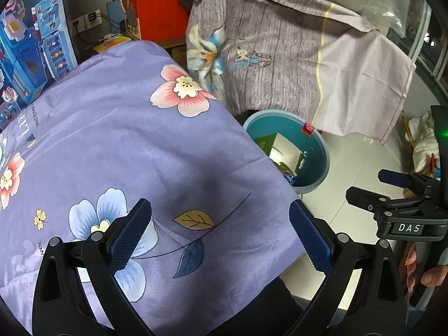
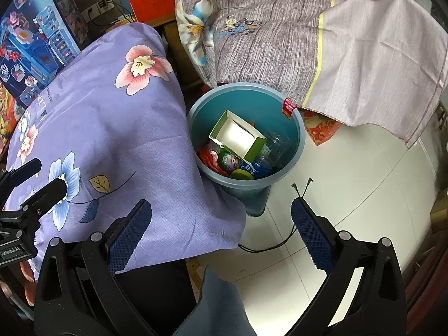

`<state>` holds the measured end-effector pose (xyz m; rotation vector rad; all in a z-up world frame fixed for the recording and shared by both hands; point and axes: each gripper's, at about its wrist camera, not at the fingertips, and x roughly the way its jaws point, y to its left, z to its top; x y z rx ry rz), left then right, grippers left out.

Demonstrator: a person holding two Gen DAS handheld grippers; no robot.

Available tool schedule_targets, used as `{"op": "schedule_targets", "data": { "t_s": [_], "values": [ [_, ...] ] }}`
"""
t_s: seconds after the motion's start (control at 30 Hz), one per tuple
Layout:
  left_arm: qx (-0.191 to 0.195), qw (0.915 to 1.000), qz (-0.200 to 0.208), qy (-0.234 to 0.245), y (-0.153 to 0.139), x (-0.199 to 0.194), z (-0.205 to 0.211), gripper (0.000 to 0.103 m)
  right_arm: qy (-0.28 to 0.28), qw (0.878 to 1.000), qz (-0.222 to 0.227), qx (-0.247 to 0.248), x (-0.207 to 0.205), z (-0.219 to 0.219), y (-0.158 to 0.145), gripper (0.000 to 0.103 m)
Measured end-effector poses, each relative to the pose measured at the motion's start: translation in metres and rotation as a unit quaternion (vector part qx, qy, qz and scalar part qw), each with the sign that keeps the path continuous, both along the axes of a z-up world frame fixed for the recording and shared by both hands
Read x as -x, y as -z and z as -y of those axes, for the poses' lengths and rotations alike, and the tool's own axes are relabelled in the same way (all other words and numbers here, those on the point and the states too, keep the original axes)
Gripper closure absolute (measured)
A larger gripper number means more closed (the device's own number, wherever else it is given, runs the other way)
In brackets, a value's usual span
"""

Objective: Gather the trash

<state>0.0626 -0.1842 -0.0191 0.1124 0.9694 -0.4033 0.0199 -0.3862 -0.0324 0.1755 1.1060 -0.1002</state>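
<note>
Where the purple cloth (image 2: 112, 128) overhangs, it touches the bin (image 2: 301, 137).

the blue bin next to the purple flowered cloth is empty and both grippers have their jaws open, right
Not quite. The blue bin is not empty: the right wrist view shows an open green and white carton, a clear plastic bottle and other wrappers inside it. The rest holds: it stands beside the purple flowered cloth, and the left gripper and right gripper both have their jaws open, holding nothing.
</note>
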Motion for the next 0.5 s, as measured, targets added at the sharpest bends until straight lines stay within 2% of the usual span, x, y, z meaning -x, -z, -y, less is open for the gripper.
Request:
{"op": "schedule_targets", "data": {
  "t_s": [0.5],
  "values": [
    [0.000, 0.9999, -0.017, -0.003, 0.0069, -0.0046, -0.0016, 0.004, 0.001, 1.000, 0.000, 0.002, -0.0029, 0.0011, 0.0016, 0.007]
  ]
}}
